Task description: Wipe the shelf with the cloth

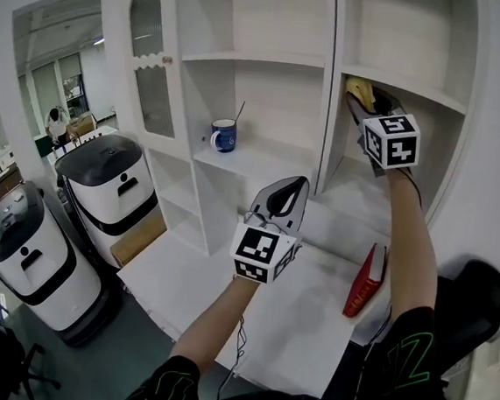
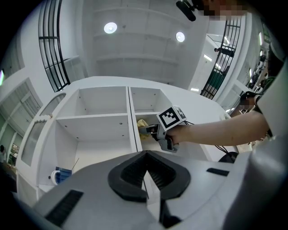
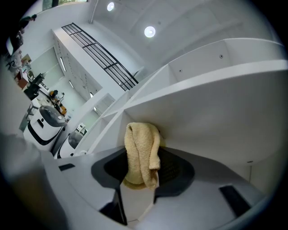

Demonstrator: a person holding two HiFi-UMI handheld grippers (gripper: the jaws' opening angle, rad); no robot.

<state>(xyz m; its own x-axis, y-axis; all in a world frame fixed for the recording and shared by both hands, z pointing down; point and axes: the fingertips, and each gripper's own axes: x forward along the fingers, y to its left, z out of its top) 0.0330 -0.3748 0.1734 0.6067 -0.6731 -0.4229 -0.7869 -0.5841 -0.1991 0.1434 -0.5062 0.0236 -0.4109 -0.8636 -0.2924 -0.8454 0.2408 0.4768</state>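
The white shelf unit (image 1: pixel 272 61) fills the head view. In its right-hand column my right gripper (image 1: pixel 363 102) reaches onto the upper board (image 1: pixel 419 92), shut on a pale yellow cloth (image 1: pixel 358 85). In the right gripper view the cloth (image 3: pixel 142 150) hangs folded between the jaws of the right gripper (image 3: pixel 144 162), pressed against a white shelf panel (image 3: pixel 216 112). My left gripper (image 1: pixel 289 192) hovers shut and empty above the counter, in front of the divider. The left gripper view has the left gripper (image 2: pixel 145 156) shut, with the cloth (image 2: pixel 142 122) beyond it.
A blue mug (image 1: pixel 224 136) with a stick in it stands on the middle-left shelf. A red book (image 1: pixel 366 282) lies near the white counter's (image 1: pixel 224 289) right edge. Two white robots (image 1: pixel 111 186) (image 1: pixel 29 253) stand on the floor at left. An arched glass door (image 1: pixel 149 62) hangs open.
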